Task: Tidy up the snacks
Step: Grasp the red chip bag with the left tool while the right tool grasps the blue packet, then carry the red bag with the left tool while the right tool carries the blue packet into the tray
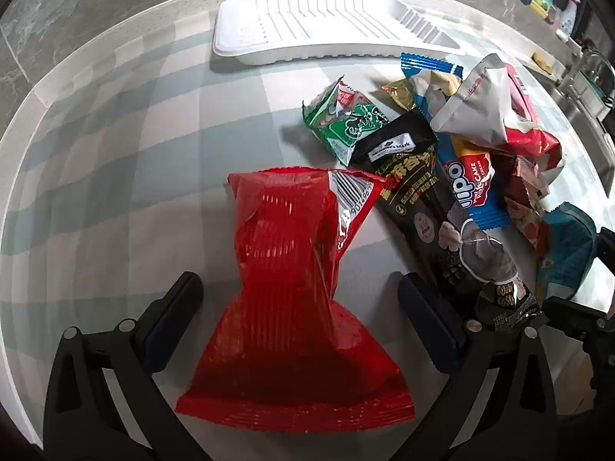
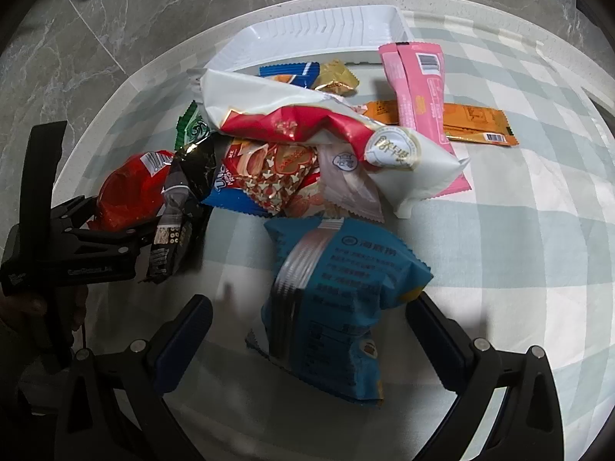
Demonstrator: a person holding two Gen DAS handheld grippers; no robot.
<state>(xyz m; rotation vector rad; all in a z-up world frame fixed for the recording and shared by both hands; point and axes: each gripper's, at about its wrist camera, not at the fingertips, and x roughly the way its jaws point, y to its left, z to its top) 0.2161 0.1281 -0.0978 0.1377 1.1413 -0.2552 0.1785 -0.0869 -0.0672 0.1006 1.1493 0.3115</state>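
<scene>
Meanwhile, the left gripper (image 1: 296,307) stood wide open around a red snack bag (image 1: 296,292), its dark fingers well apart on either side of the bag and not touching it. The red snack bag lay on the checked tablecloth (image 1: 115,134), its barcode end pointing toward the white ribbed tray (image 1: 307,27) at the far edge of the table. Between the red bag and the tray lay a green packet (image 1: 342,123), and beside that a black Member's Mark packet (image 1: 399,142) overlapping a long black wrapper (image 1: 415,207). A blue Tipo cake wrapper (image 1: 469,188) rested against the black ones, nearer the tray than the gripper was.

The right gripper (image 2: 307,322) was likewise spread wide, its jaws either side of a blue snack packet (image 2: 338,299). One corner of that packet sat just beside the right-hand finger (image 2: 434,330); whether they touched could not be told. Beyond the blue packet, toward the tray (image 2: 319,34), the pile held a white and red bag (image 2: 307,115), a heart-patterned red packet (image 2: 276,176) and a pale pink sachet (image 2: 349,180). A pink stick pack (image 2: 419,80) lay across an orange bar wrapper (image 2: 472,123) just in front of the tray's near rim, with a gold-wrapped sweet (image 2: 338,78) and a blue-edged wrapper (image 2: 292,73) alongside. Seen from the right wrist, the left gripper (image 2: 127,230) sat at the pile's side farthest from the orange wrapper.
</scene>
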